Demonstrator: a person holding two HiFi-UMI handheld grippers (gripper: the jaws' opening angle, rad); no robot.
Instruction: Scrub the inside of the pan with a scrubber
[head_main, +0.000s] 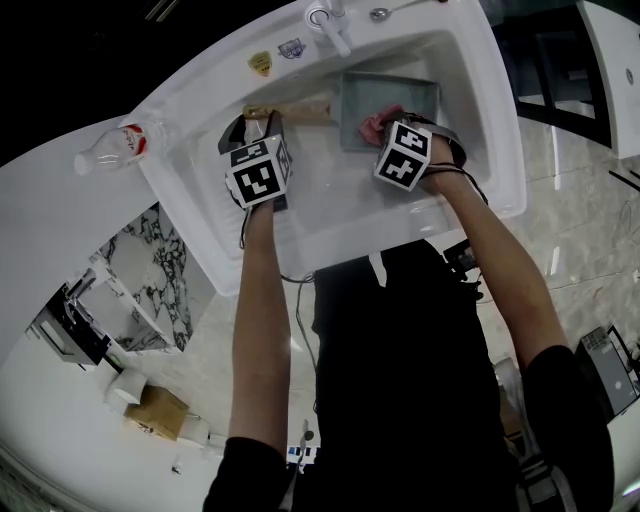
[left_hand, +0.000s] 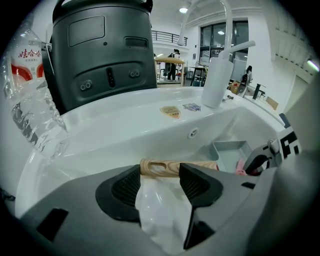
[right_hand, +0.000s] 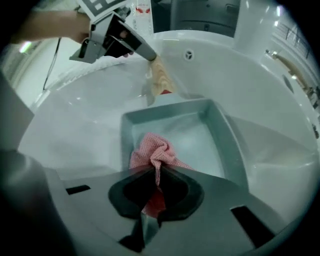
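A square grey pan (head_main: 385, 92) lies in the white sink (head_main: 480, 150), its wooden handle (head_main: 300, 110) pointing left. My left gripper (head_main: 262, 125) is shut on that handle (left_hand: 165, 167), which crosses between its pads at the tips (left_hand: 160, 182). The right gripper view shows the same grip (right_hand: 150, 55) on the handle (right_hand: 161, 80). My right gripper (right_hand: 156, 182) is shut on a crumpled red mesh scrubber (right_hand: 155, 152), held down inside the pan (right_hand: 215, 125) near its front wall. In the head view the scrubber (head_main: 375, 123) peeks out beside the right gripper (head_main: 385, 125).
A faucet (head_main: 328, 22) stands at the sink's back rim, with a spoon (head_main: 385, 12) beside it and stickers (head_main: 260, 62) on the rim. A plastic water bottle (head_main: 115, 148) lies on the counter to the left. A dark appliance (left_hand: 102, 50) stands behind the sink.
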